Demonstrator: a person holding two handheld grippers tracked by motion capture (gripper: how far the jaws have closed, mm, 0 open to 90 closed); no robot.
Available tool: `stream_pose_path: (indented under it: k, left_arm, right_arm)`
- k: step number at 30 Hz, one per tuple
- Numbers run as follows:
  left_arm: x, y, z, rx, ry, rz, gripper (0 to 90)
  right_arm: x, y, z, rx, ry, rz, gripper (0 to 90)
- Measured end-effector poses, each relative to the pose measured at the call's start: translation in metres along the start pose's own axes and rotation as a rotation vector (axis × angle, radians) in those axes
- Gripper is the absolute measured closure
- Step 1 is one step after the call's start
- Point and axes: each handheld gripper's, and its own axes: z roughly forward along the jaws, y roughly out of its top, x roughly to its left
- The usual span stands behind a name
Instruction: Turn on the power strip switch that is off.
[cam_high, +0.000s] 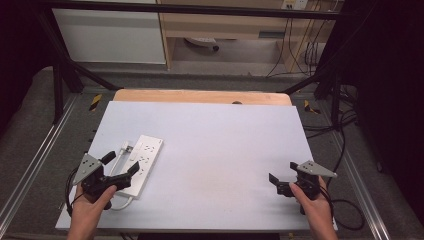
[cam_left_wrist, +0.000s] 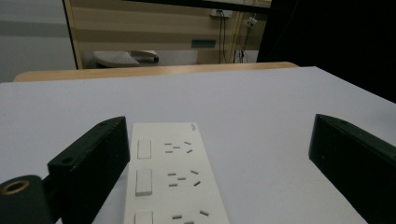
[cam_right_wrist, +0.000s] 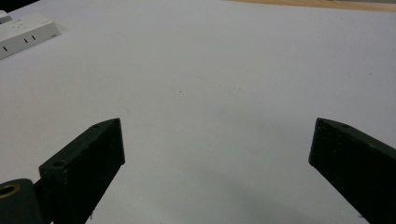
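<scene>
A white power strip (cam_high: 143, 161) with several sockets and switches lies at the left of the white board (cam_high: 215, 145); its white cable and plug (cam_high: 125, 150) run along its left side. My left gripper (cam_high: 121, 162) is open at the strip's near end. In the left gripper view the strip (cam_left_wrist: 173, 177) sits between the jaws of the left gripper (cam_left_wrist: 219, 123), close beside the left one and far from the right one. My right gripper (cam_high: 283, 172) hovers open near the board's front right corner. The right gripper (cam_right_wrist: 218, 123) has bare board between its jaws, with the strip (cam_right_wrist: 25, 28) far off.
The white board rests on a wooden table (cam_high: 200, 96) inside a black frame. A cable loop (cam_high: 122, 204) lies by the left hand at the front edge. Shelving and hanging wires (cam_high: 295, 45) stand beyond the table.
</scene>
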Motion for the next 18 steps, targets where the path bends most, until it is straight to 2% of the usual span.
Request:
stream_pose_path:
  k: [6, 18]
  left_arm:
    - [0.001, 0.0, 0.006, 0.007, 0.004, 0.01, 5.1]
    - [0.011, -0.003, 0.015, 0.046, 0.02, -0.002, 5.8]
  right_arm:
    - [0.0, 0.0, 0.0, 0.001, -0.001, 0.003, 3.8]
    - [-0.001, 0.0, 0.001, 0.007, -0.002, 0.002, 3.8]
